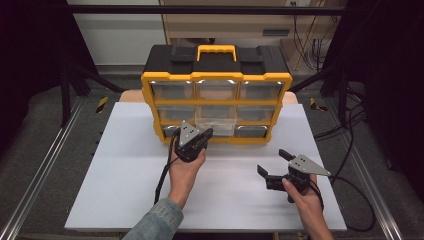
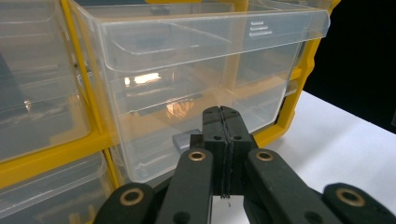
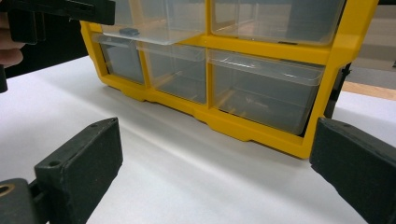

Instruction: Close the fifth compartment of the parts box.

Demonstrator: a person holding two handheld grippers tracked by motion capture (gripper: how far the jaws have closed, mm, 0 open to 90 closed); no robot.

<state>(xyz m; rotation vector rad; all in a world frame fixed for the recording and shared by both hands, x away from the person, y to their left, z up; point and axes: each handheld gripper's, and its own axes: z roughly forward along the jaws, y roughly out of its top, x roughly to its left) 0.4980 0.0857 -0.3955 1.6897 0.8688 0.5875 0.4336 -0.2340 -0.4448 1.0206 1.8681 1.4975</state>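
A yellow and black organizer case (image 1: 216, 76) with clear drawers stands upright at the back of the white table (image 1: 125, 175). Its middle drawer (image 1: 216, 125) is pulled out toward me. In the left gripper view this clear drawer (image 2: 196, 70) holds a small grey piece (image 2: 182, 140). My left gripper (image 1: 207, 133) is shut with nothing between its jaws, its tips (image 2: 220, 114) right at the drawer's front wall. My right gripper (image 1: 274, 162) stands open above the table, off to the right of the case. Its wide-apart jaws (image 3: 215, 140) face the case's bottom drawers (image 3: 261, 88).
The case's yellow frame (image 3: 243, 128) rests on the white table. The left gripper (image 3: 60, 11) shows at the top left of the right gripper view. Black frame rails (image 1: 45, 165) run along both table sides. Cables (image 1: 350, 150) lie to the right.
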